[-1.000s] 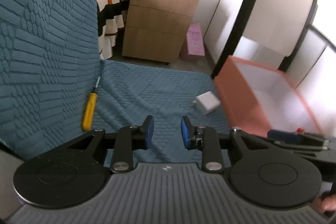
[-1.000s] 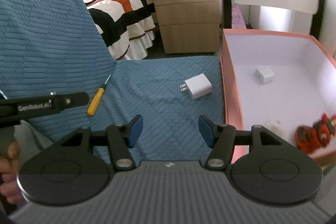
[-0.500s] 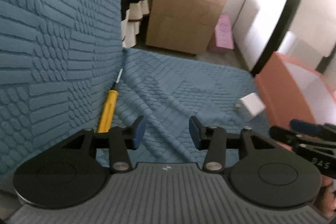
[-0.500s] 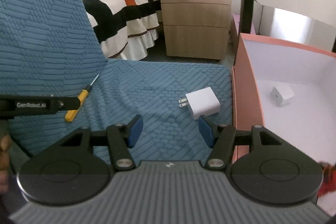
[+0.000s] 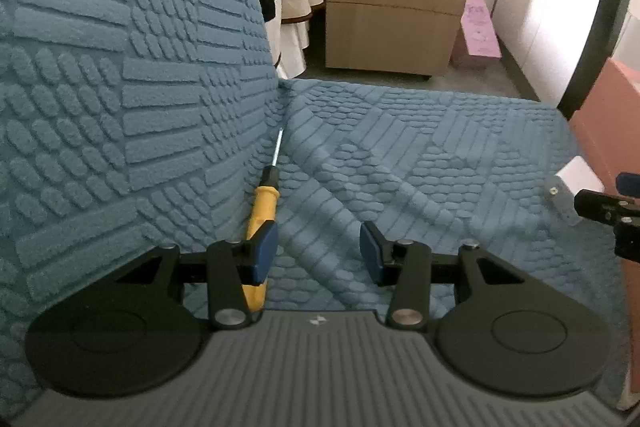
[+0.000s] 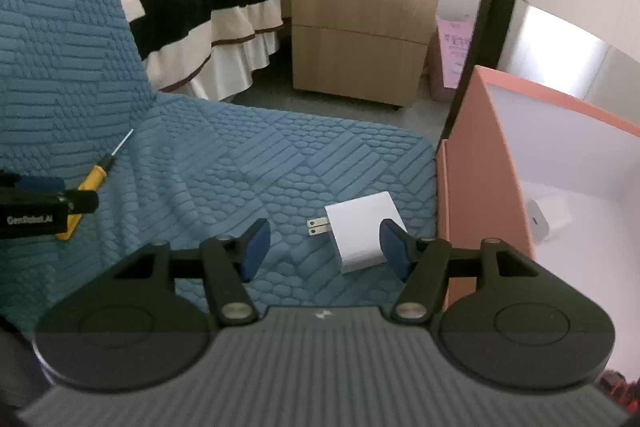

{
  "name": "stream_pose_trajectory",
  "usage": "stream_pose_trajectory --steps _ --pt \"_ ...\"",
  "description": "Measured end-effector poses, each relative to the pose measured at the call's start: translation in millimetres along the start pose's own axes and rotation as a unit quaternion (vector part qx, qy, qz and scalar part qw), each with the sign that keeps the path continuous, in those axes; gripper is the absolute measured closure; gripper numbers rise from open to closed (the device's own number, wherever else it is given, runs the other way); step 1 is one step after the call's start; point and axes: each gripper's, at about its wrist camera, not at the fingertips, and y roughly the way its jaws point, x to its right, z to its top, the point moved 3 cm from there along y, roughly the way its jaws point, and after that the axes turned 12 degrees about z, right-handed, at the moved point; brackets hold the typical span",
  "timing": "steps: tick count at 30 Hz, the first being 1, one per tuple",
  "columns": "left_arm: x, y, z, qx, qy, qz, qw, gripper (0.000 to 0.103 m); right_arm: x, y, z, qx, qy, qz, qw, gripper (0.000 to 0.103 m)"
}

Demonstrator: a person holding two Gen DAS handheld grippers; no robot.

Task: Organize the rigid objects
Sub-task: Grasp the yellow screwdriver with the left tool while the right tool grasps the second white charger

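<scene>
Both my grippers dropped closer: left gripper (image 5: 318,253) gaping over screwdriver (image 5: 262,203), right gripper (image 6: 324,247) just widened beside charger (image 6: 360,231), neither holding anything; box (image 6: 476,167) at right holds one adapter (image 6: 546,219).

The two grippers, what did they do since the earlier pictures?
Both came down closer to the blue cover. The left gripper closed in on the yellow screwdriver, its jaws just opening wider, nothing held. The right gripper closed in on the white charger, its jaws just opening a little, the charger near its right pad, not gripped. Screwdriver, charger and pink box stayed put.
</scene>
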Motion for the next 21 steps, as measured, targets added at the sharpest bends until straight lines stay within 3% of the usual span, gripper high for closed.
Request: stream_pose_trajectory --steps 7,10,21 --pt "1 13 4 -0.008 0.011 0.009 0.9999 0.051 -10 14 3 -0.015 -0.058 -0.011 0.998 0.035" --pt "0 18 4 -0.014 0.003 0.011 0.9998 0.051 -9 22 4 -0.024 -0.066 -0.020 0.997 0.027" --pt "-8 39 2 -0.038 -0.025 0.024 0.9987 0.053 1 51 9 -0.054 -0.087 -0.064 0.993 0.027"
